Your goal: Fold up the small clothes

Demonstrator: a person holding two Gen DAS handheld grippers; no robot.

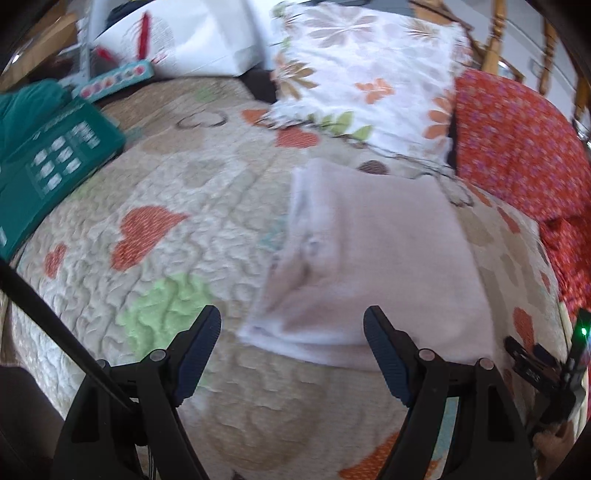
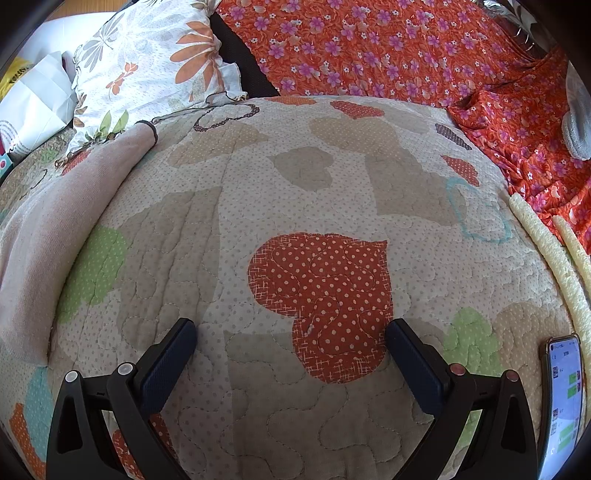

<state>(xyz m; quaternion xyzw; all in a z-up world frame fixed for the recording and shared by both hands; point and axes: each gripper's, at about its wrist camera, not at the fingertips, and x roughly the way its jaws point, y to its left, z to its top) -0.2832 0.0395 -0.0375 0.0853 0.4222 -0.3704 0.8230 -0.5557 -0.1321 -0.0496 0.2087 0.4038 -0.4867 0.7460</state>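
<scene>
Folding looks to be between grasps: neither pair of tongs holds anything. Left tongs (image 1: 291,332) hang with jaws wide apart just above the near edge of the pale pink garment (image 1: 369,266), which lies flat on the heart-patterned quilt (image 1: 155,266) of the bed. Taking that garment as the landmark, the flowered pillow (image 1: 365,70) sits beyond its far edge, the red flowered cloth (image 1: 517,147) lies off its right side, and a green box (image 1: 51,158) rests well away to its left, near a white bag (image 1: 207,33). Motion blur in the left view hides the garment's finer detail, so I cannot tell how many layers it already has, though a thick doubled lip shows along the near edge.

Right tongs (image 2: 291,339) are also spread open, poised over bare quilt beside a large red heart patch (image 2: 321,295), with the pink garment off at the left border of that view. A phone (image 2: 563,402) lies on the far side from the garment, next to two pale foam strips (image 2: 543,236).

My guess is that the piece is partly folded and awaits either another fold or a tidy. Next, each open jaw needs to come down onto a near corner, pinch through every layer, then lift and carry that edge toward the pillow side without dragging the layers askew
</scene>
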